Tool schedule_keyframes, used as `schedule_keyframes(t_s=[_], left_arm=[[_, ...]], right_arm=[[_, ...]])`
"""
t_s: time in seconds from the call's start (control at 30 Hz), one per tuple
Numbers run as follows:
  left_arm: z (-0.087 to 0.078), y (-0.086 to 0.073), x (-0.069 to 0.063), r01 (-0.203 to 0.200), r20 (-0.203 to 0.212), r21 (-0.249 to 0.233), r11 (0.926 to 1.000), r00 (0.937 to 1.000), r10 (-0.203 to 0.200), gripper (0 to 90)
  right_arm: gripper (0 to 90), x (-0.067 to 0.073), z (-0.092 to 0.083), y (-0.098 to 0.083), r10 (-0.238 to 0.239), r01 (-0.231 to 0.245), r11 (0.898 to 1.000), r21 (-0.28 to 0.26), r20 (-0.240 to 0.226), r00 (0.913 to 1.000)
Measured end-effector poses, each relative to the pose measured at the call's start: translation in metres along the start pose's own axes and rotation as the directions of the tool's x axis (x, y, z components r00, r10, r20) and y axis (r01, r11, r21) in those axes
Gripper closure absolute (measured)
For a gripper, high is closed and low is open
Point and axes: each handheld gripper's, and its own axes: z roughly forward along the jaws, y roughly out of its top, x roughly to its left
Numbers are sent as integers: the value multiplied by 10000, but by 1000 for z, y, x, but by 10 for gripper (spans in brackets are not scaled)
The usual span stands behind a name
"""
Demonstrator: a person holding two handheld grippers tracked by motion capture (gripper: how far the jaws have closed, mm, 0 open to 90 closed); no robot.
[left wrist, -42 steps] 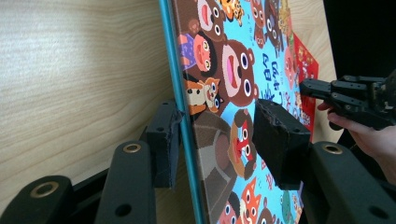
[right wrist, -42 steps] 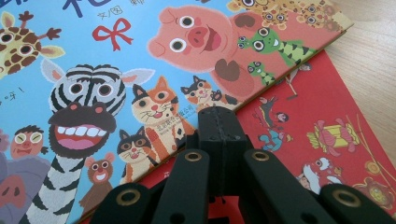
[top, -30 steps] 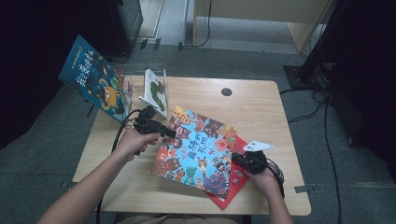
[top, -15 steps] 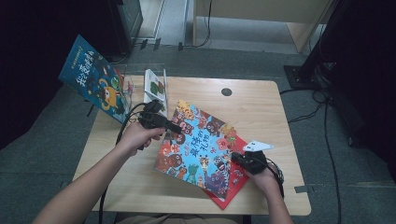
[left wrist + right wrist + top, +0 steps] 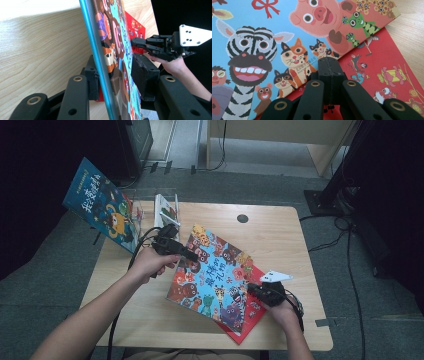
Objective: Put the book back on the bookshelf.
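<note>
In the left gripper view we see the left claw (image 5: 115, 75) with its jaws a little apart on either side of the blue animal book (image 5: 113, 45), whose edge stands between them, tilted up off the worktop (image 5: 45, 47). The right gripper view gives us what that one lacks: the right claw (image 5: 329, 67) pressed closed, its tip at the blue book's lower edge where it overlaps the red book (image 5: 392, 67). From the high view we find both books mid-worktop, the blue atop the red, a clear stand (image 5: 167, 212) with upright books at the back left corner, another book (image 5: 100, 205) leaning beside it
</note>
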Motion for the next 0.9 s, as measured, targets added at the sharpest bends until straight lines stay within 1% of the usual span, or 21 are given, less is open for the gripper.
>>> schedule_keyframes(t_s=[0.1,0.13,0.2,0.27,0.37,0.43,0.5,0.53,0.57,0.63,0.77,0.9], left_arm=[[1,3,-3,-90,-26,285,9996,10000,91,607],[2,4,-6,-123,-99,354,9993,9999,126,605],[3,5,-7,-174,-141,342,9993,9997,179,594],[2,6,-8,-150,-14,243,9996,9999,151,598],[1,7,-8,-112,166,241,9996,9998,108,604],[-1,7,-8,-62,131,255,9997,9999,58,607],[-3,9,-8,-69,-5,305,9995,10000,69,598],[-4,10,-8,22,12,319,9995,10000,-22,581],[-6,10,-8,17,20,313,9995,10000,-17,579],[-9,12,-11,-13,62,308,9995,10000,11,591],[-12,16,-17,107,216,367,9993,9997,-115,589],[-13,20,-24,-7,130,425,9991,9999,1,595]], right_arm=[[900,1,2,0,99,-99,9999,-52,-15,9999],[900,1,2,1,72,-72,9999,-91,-37,10000],[900,2,4,2,58,-58,9999,-112,-48,10000],[900,3,6,3,34,-34,9999,-131,-59,10000],[900,4,6,3,11,-12,9999,-136,-81,10000],[900,4,7,3,-57,55,9998,-188,-59,10000],[900,6,9,4,-4,1,9998,-197,-140,9999],[900,7,10,5,-66,62,9997,-236,-156,9999],[900,8,11,5,-90,86,9997,-235,-171,9998],[900,9,14,7,-187,181,9994,-284,-220,9996],[900,10,15,8,-289,280,9992,-279,-327,9990],[900,11,17,9,-351,341,9990,-294,-318,9989]])
